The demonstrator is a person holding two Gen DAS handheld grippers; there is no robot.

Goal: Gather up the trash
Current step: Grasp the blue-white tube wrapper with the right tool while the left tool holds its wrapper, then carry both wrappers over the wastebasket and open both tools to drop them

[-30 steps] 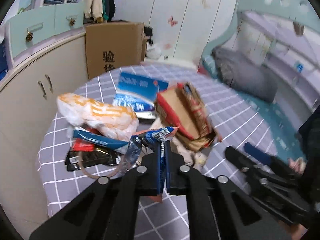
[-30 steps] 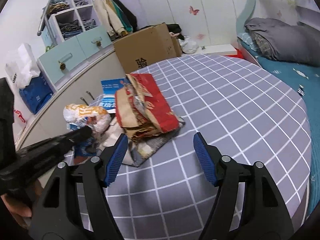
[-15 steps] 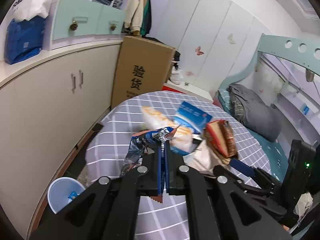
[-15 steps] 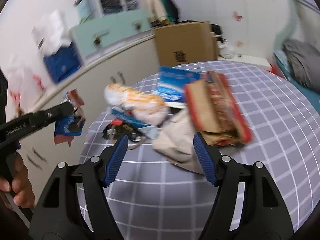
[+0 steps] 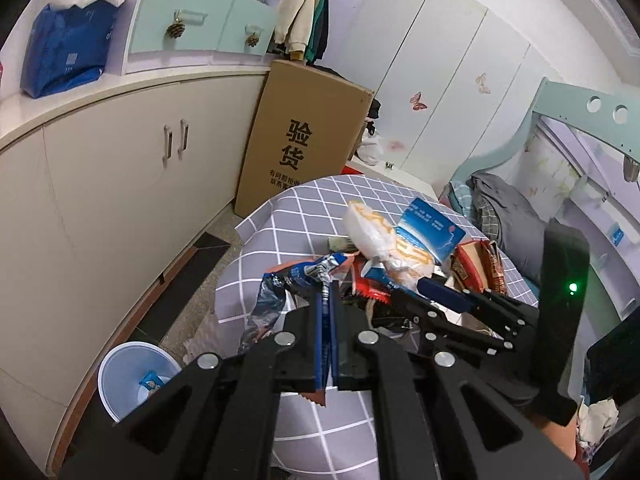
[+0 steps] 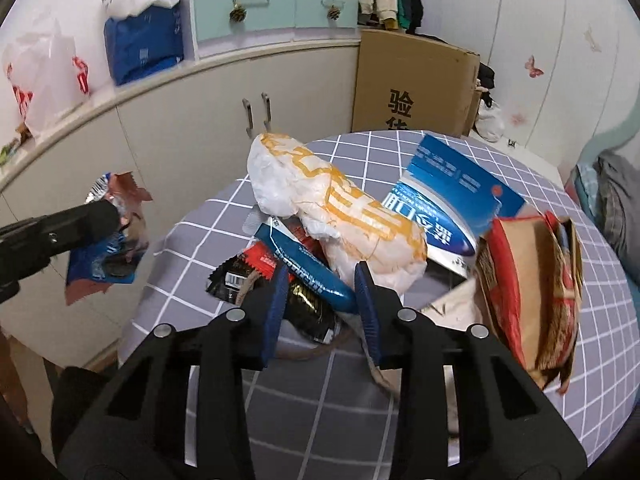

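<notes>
One thin foil wrapper (image 5: pixel 280 284) pinched flat in left gripper (image 5: pixel 329 312): light, limp, crinkly. Right gripper (image 6: pixel 322 280) jaws just closing, nothing pinched yet; blue sachet (image 6: pixel 304 268) at 12 o'clock, slippery, best taken mid-length.

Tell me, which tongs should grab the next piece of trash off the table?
Right. The right tongs have been closing around the long blue wrapper in the pile. The left tongs are shut on a crumpled blue foil wrapper.

A round table (image 6: pixel 460 408) under a grey checked cloth carries a trash heap toward its cabinet-side edge: white-and-orange bag (image 6: pixel 340 216), blue box (image 6: pixel 452 200), red paper bag (image 6: pixel 532 280), black wrapper (image 6: pixel 308 304).
</notes>
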